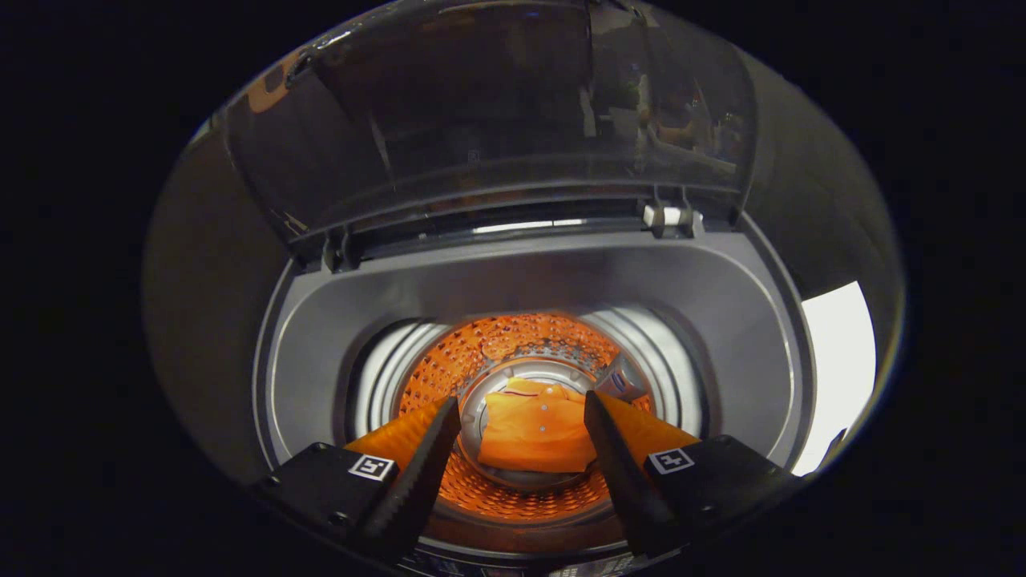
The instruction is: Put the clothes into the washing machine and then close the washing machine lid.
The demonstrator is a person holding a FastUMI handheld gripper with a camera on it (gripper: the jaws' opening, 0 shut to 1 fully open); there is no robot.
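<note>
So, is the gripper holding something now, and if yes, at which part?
Nothing is held. The gripper is open above the drum, and the orange garment lies loose at the bottom, below and between the fingers, untouched. The lid stands open.

Bright white surface (838, 377) beside machine, right side.

the washing machine (721, 320) has a grey top with a dark see-through lid (489, 120) standing open at the far side, and its drum (513, 344) is a metal wall dotted with small holes, glowing orange with pale silver rings at the rim. at the bottom lies an orange garment (535, 433) with small pale buttons. the gripper (521, 417) carries two black-and-white square markers.
</note>
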